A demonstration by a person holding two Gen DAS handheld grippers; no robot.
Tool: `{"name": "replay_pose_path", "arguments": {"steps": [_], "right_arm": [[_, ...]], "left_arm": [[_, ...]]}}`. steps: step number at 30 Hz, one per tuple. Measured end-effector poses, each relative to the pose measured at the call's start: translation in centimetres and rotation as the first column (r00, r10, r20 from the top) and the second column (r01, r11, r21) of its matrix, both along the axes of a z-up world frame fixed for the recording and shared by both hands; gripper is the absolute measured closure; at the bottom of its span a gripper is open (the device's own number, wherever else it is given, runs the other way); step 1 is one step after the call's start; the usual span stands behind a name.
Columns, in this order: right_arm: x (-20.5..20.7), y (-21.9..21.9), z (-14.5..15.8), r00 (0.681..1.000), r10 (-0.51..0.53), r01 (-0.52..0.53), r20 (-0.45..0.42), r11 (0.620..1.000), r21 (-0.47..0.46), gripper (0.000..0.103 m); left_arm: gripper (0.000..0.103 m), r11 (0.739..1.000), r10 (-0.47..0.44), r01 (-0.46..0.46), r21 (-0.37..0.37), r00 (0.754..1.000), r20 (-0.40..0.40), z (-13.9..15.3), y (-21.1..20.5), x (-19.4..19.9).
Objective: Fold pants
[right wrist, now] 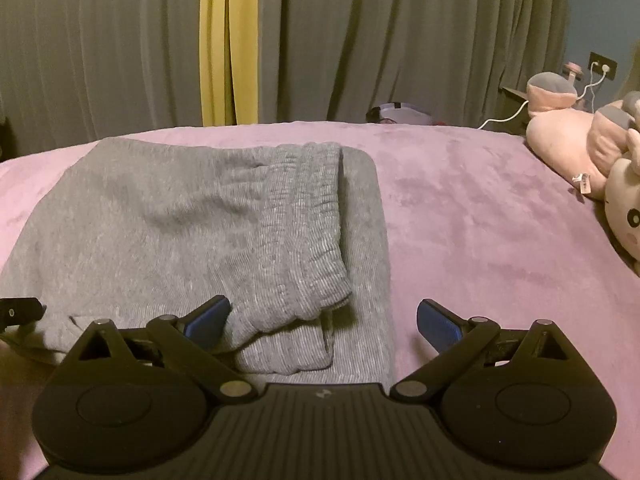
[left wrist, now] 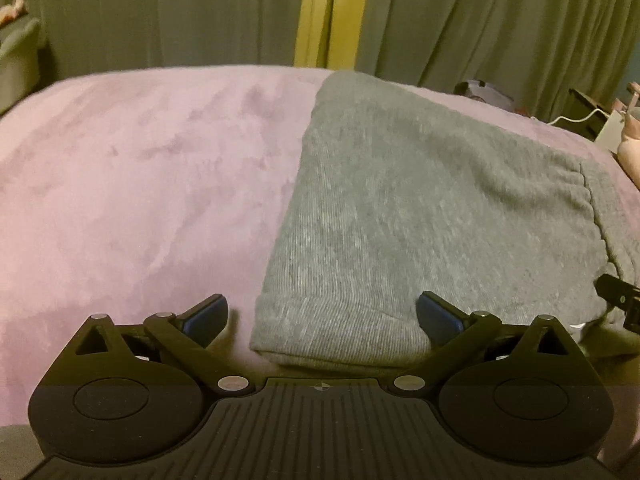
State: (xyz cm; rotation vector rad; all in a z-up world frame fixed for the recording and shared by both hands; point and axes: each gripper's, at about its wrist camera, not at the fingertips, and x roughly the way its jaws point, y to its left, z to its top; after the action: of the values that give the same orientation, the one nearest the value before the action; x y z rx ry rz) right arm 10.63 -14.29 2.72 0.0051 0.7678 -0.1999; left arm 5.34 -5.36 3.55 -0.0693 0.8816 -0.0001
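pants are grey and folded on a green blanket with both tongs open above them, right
Not quite: the blanket is pink-purple, not green; the green is the curtains behind, as the right wrist view shows. The grey pants are folded, and the left tongs and right tongs are open.

pants [right wrist: 192,232] lying folded on bed [right wrist: 480,220] | plush toys [right wrist: 580,152] sitting at bed's right | curtains [right wrist: 360,40] hanging behind bed
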Motion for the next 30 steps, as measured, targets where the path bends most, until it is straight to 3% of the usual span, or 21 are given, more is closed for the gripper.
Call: {"name": "replay_pose_path", "arguments": {"steps": [3, 6, 12, 16, 18, 22, 30], "right_arm": [[-1.3, 0.9, 0.5, 1.0, 0.015, -0.014, 0.025, 0.999, -0.051, 0.004], [-2.8, 1.4, 0.3, 1.0, 0.023, -0.023, -0.005, 0.999, -0.033, 0.004], [-5.1, 3.6, -0.1, 0.997, 0.021, -0.021, -0.07, 1.0, 0.001, 0.004], [-6.1, 5.5, -0.4, 0.987, 0.064, -0.064, -0.145, 0.998, 0.007, 0.004], [-6.6, 6.7, -0.3, 0.985, 0.084, -0.09, -0.148, 0.995, -0.034, 0.004], [-7.5, 8.1, 0.2, 0.983, 0.126, -0.138, -0.133, 0.987, -0.083, 0.004], [-6.9, 8.4, 0.2, 0.984, 0.113, -0.123, -0.14, 0.99, -0.067, 0.004]], "left_arm": [[0.0, 0.999, -0.012, 0.012, 0.037, 1.0, 0.001, 0.6, -0.2, -1.1], [0.0, 0.999, -0.036, 0.037, 0.035, 0.999, -0.039, 0.4, -0.4, -2.6], [0.0, 0.994, -0.105, 0.106, -0.007, 0.967, -0.231, -1.5, -2.1, -4.3], [0.0, 0.991, -0.091, 0.11, 0.078, 0.973, -0.214, -1.4, -3.0, -5.5], [0.0, 0.989, -0.077, 0.099, 0.107, 0.978, -0.196, -1.0, -3.1, -6.0], [0.0, 0.992, -0.054, 0.074, 0.102, 0.981, -0.185, -0.2, -2.7, -6.8], [0.0, 0.987, -0.047, 0.072, 0.144, 0.985, -0.165, -0.2, -2.9, -6.9]]}}
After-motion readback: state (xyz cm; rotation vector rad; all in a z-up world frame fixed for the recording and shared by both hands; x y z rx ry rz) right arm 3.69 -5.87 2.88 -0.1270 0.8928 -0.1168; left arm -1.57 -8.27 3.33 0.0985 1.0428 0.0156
